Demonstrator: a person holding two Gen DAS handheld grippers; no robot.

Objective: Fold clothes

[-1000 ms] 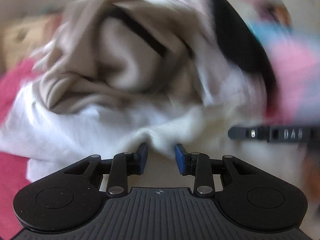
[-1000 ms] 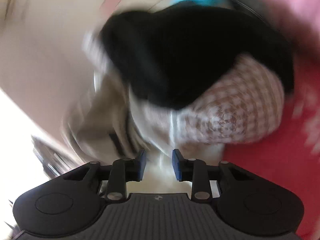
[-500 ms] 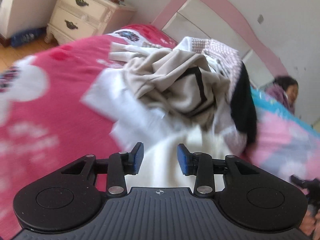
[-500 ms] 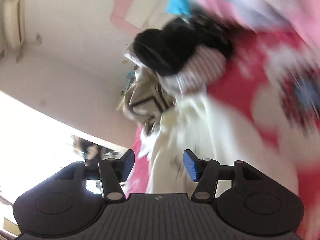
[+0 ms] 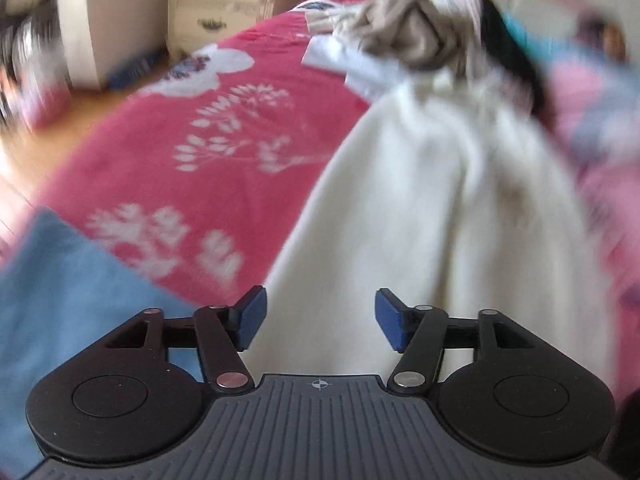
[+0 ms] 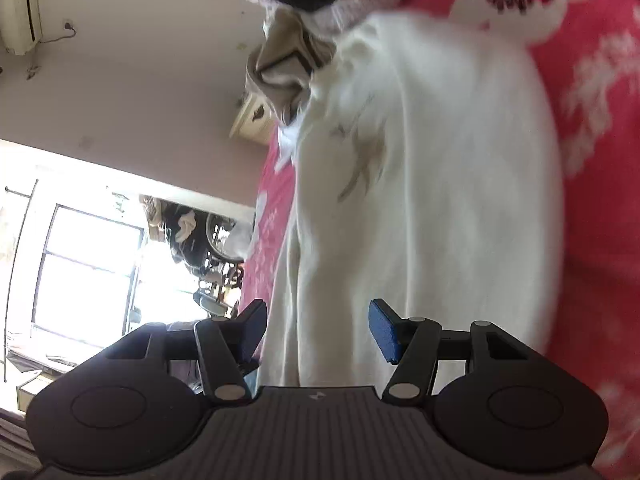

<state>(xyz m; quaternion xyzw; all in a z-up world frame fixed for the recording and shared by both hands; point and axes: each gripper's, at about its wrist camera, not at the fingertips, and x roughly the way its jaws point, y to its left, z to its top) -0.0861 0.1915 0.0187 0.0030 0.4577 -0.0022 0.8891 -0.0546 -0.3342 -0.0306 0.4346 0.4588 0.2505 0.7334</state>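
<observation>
A cream-white garment (image 5: pixel 440 208) lies stretched out along the red flowered bedspread (image 5: pixel 208 120), running from a clothes pile (image 5: pixel 416 28) of beige, checked and black pieces down toward the cameras. My left gripper (image 5: pixel 320 318) hovers over its near end, jaws opening, pads apart and clear of the cloth. In the right wrist view the same white garment (image 6: pixel 432 184) fills the middle, and my right gripper (image 6: pixel 318 326) stands open over its near edge, nothing pinched. The pile (image 6: pixel 320 8) sits at the garment's far end.
A blue cloth (image 5: pixel 68 300) covers the bed's near left corner. A cream nightstand (image 5: pixel 224 4) stands beside the bed, with wooden floor to its left. A person (image 5: pixel 612 40) is at the far right. A bright window (image 6: pixel 84 264) and clutter show in the right wrist view.
Both grippers have pulled back from the clothes pile toward the near end of the bed, and both sets of jaws have widened. The white garment now lies drawn out lengthwise.
</observation>
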